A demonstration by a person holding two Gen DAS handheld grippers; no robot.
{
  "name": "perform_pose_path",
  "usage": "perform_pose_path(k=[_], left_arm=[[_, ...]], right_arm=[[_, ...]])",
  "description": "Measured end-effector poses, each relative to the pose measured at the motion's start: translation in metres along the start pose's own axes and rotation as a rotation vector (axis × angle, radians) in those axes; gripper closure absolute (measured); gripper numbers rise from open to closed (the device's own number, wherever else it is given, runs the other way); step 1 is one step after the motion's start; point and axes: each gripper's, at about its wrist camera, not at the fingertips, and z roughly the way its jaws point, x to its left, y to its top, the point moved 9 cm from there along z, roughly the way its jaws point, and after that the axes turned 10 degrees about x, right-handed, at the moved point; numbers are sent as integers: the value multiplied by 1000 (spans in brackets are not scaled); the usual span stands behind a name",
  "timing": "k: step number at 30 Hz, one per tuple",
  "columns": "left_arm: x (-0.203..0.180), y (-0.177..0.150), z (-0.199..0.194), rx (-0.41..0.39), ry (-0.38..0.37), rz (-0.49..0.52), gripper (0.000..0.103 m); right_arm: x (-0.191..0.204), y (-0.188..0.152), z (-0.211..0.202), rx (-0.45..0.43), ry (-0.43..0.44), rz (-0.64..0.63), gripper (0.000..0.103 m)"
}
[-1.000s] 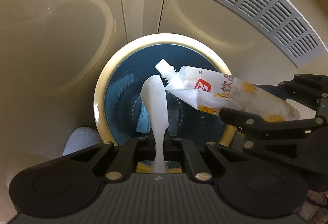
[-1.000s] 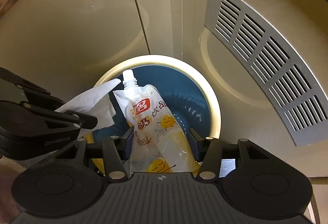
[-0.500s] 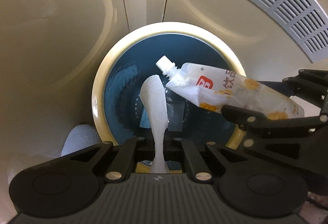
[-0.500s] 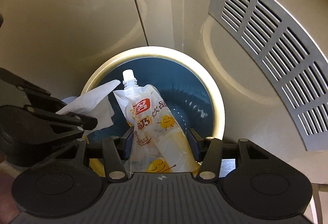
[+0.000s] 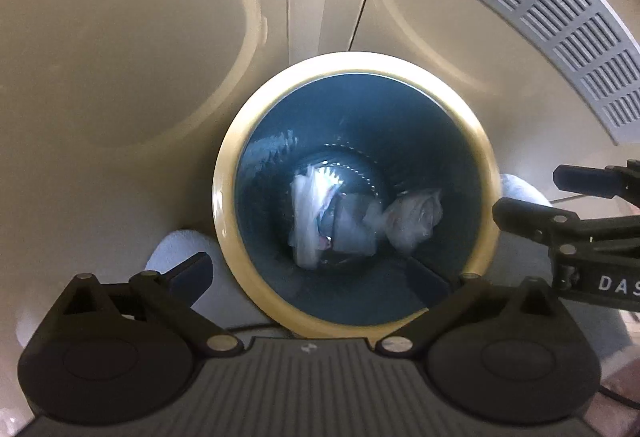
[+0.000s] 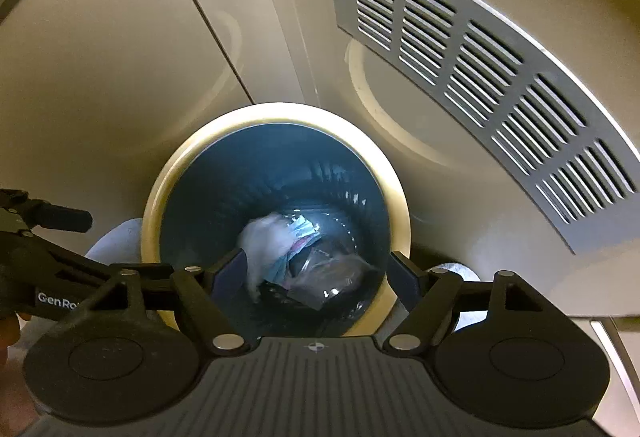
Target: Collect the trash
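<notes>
A round trash bin with a cream rim (image 5: 228, 197) and dark blue inside stands below both grippers; its rim also shows in the right wrist view (image 6: 400, 213). A white tissue (image 5: 306, 221) and a clear drink pouch (image 5: 414, 219) lie at its bottom with other trash. In the right wrist view the tissue (image 6: 266, 239) is blurred beside the pouch (image 6: 332, 273). My left gripper (image 5: 320, 273) is open and empty above the bin. My right gripper (image 6: 318, 273) is open and empty above the bin too, and shows at the right of the left wrist view (image 5: 560, 197).
Beige cabinet panels (image 5: 140, 37) rise behind the bin. A grey slotted vent (image 6: 480, 57) sits at the upper right. Light blue-white objects (image 5: 172, 253) lie on the floor beside the bin.
Both grippers have opened. The tissue and the drink pouch have dropped from them into the bin.
</notes>
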Motion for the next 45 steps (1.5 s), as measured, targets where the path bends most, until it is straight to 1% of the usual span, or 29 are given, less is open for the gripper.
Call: perform_pose_path(k=[6, 8, 12, 16, 21, 24, 25, 29, 33, 45], left_arm=[[1, -25, -35, -81, -8, 8, 0], [4, -31, -43, -108, 1, 3, 0], [8, -44, -58, -151, 39, -3, 0], [11, -51, -71, -186, 41, -16, 0], [0, -54, -84, -238, 67, 21, 0], [-2, -58, -95, -267, 89, 40, 0], [-1, -59, -96, -276, 90, 42, 0], [-1, -63, -104, -301, 91, 34, 0], [2, -67, -107, -309, 87, 17, 0], [4, -71, -113, -325, 90, 21, 0]], right_arm=[[12, -12, -44, -68, 18, -30, 21], [17, -19, -59, -97, 17, -49, 20], [25, -28, -83, -169, -30, -119, 17], [30, -37, -98, -214, -38, -168, 17], [36, -45, -114, -274, -57, -208, 14], [36, -47, -120, -297, -63, -208, 14], [38, -49, -116, -304, -66, -206, 14], [39, -53, -121, -325, -71, -206, 13], [42, -53, -121, -334, -76, -211, 13], [43, -54, -116, -341, -82, -213, 13]])
